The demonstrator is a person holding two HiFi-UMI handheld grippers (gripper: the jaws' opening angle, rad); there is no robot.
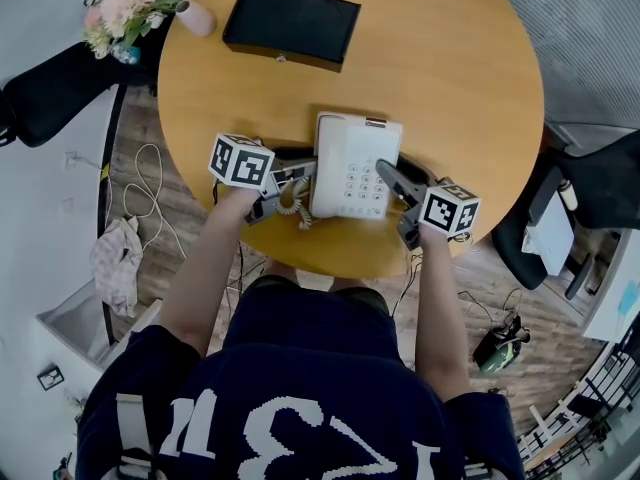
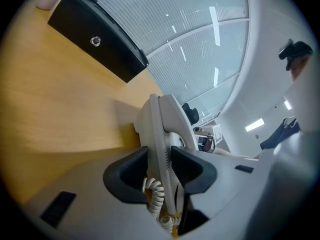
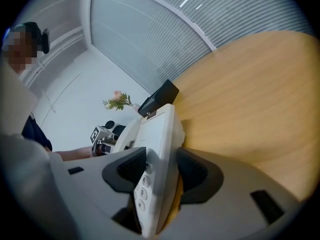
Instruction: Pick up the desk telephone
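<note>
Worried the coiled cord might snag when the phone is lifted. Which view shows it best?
The left gripper view: the coiled cord hangs close up between the jaws of the left hand-held gripper, beside the desk telephone. The head view shows it small at the phone's left edge; the right gripper view doesn't show it.

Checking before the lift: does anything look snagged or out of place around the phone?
Yes: the coiled cord is bunched inside the left tool, between its jaws beside the phone, at the table edge. It may get pinched or drag.
</note>
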